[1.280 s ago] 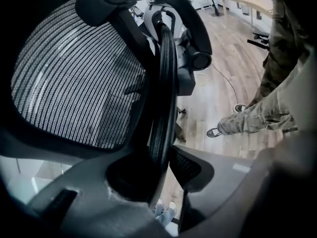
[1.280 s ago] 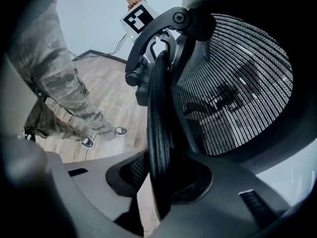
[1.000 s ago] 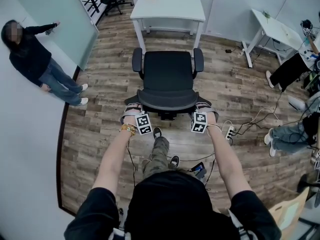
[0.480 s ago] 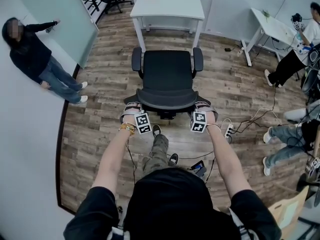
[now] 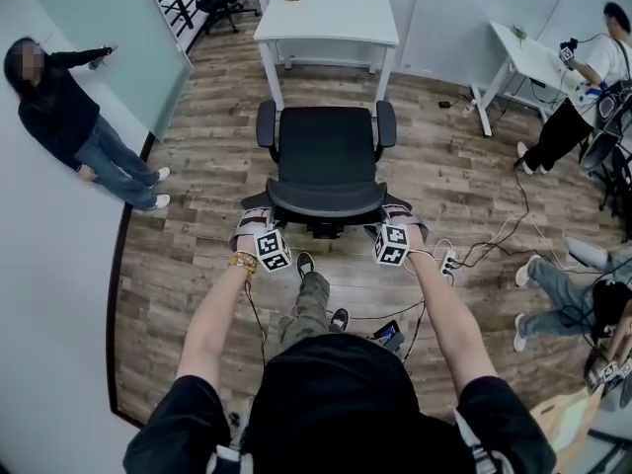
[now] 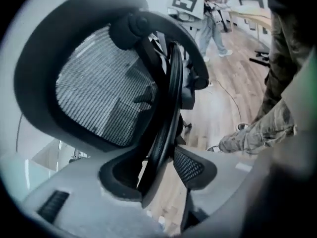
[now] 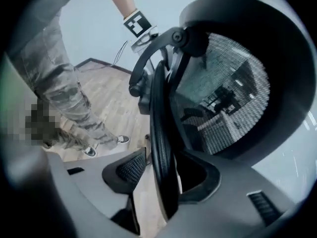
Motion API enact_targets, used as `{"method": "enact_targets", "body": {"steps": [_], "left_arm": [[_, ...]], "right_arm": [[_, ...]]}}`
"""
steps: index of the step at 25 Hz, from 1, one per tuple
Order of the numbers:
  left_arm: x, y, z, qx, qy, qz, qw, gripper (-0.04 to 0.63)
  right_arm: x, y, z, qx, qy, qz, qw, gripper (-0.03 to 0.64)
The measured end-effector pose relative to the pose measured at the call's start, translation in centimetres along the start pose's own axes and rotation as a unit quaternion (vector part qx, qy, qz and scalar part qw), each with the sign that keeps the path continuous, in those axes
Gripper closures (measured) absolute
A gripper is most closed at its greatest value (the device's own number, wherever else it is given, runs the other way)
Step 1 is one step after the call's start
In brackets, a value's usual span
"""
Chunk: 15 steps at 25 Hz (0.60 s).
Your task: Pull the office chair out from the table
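Note:
The black office chair (image 5: 326, 146) stands pulled back from the white table (image 5: 326, 18), with floor between them. Both grippers are at the top of its backrest. My left gripper (image 5: 255, 217) is at the left corner and my right gripper (image 5: 397, 215) at the right corner. In the left gripper view the backrest rim (image 6: 166, 118) runs between the jaws of the left gripper (image 6: 163, 170), with floor showing beside it. The right gripper view shows the rim (image 7: 161, 133) standing loose in the right gripper (image 7: 163, 170). Both pairs of jaws have just been opening and no longer clamp the rim.
A person (image 5: 69, 117) stands at the left by the glass wall. A second white table (image 5: 533, 57) and other people (image 5: 583, 97) are at the right. A power strip (image 5: 449, 260) with cables lies on the wood floor right of the chair. My shoe (image 5: 309, 263) is behind its base.
The left gripper's marker cube has shifted a little to the left. The chair stays where it was. People at the right edge have moved about.

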State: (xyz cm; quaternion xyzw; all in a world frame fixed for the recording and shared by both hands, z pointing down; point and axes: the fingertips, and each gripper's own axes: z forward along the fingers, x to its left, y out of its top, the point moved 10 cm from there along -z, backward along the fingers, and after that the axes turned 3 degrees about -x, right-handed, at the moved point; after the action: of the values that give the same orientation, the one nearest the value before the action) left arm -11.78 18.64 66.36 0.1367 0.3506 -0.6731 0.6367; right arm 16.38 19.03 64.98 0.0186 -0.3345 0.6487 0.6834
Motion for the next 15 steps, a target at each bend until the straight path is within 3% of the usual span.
{"method": "enact_targets", "body": {"steps": [2,4,9,12,15], "left_arm": [[0.2,0.2,-2.2,-0.046,0.023,-0.040,0.9979,0.402],[0.2,0.6,-4.8,-0.094,0.050,-0.093,0.9900,0.403],[-0.4,2.5,-10.4,-0.169,0.119,-0.216,0.9543,0.409],[-0.5,4.1,-12.6,-0.204,0.143,-0.280,0.9271,0.413],[-0.3,5.5,-13.7,-0.232,0.164,-0.338,0.8973,0.417]], "right_arm": [[-0.3,0.5,-1.7,-0.041,-0.028,0.040,0.998,0.456],[-0.1,1.3,-3.7,-0.082,-0.052,0.076,0.992,0.456],[1.5,4.4,-8.2,-0.171,-0.108,0.130,0.971,0.466],[1.9,6.4,-10.3,-0.225,-0.144,0.192,0.944,0.474],[1.9,7.8,-11.6,-0.274,-0.180,0.272,0.905,0.486]]}}
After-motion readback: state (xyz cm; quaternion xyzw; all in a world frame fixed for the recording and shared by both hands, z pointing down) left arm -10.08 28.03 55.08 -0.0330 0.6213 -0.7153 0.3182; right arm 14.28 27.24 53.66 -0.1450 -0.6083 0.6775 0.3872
